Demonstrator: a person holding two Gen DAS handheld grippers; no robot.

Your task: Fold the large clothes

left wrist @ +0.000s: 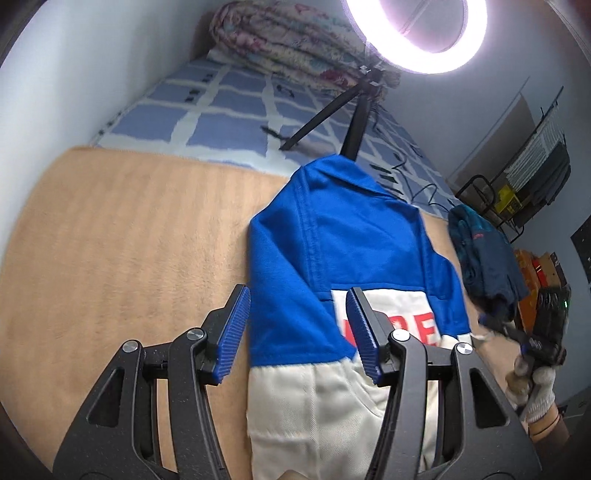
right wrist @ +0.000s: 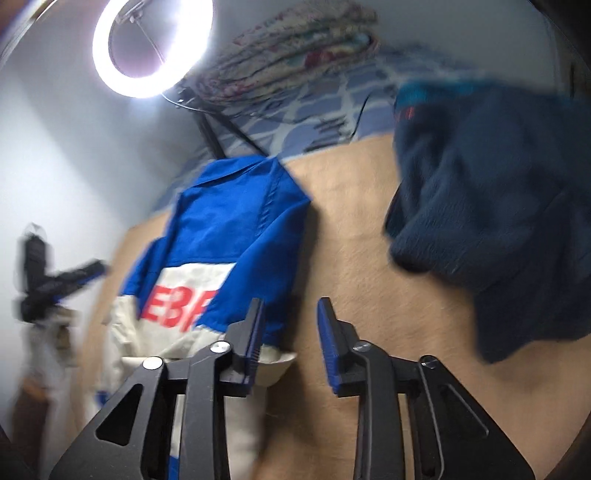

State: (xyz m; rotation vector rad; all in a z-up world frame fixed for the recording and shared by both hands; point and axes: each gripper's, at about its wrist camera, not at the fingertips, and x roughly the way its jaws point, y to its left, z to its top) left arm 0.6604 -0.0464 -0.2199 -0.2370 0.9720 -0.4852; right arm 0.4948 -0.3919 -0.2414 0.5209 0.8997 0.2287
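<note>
on the tan blanket [left wrist: 129, 236] that covers the near part of the bed lies my blue and cream jacket [left wrist: 332, 236], folded into a long narrow strip with its collar pointing away from me toward the ring light [left wrist: 417, 33]. across the cream panel on its back i can read red block letters: from the right wrist view they look like "ebr" [right wrist: 177, 304], with more of the word hidden under the folded blue side; from the left wrist view only parts of the red letters show, behind a finger.

my left gripper [left wrist: 299, 336] hovers over the lower half of the jacket with its blue-padded fingers wide apart, holding nothing. my right gripper [right wrist: 290, 339] hangs over the right edge of the jacket and the bare blanket beside it, fingers likewise spread and empty; its left finger overlaps the jacket's cream hem in view, though i cannot tell if it touches.

to the right of the jacket, apart from it, sits a crumpled dark navy garment [right wrist: 491, 206] with teal trim and a small red mark i cannot read. beyond the blanket is a blue and white checked bedsheet [left wrist: 207, 110], the ring light's black tripod [left wrist: 332, 114] standing on it, and a rolled floral quilt [left wrist: 291, 40] at the far end. both views are motion-blurred at the edges.
</note>
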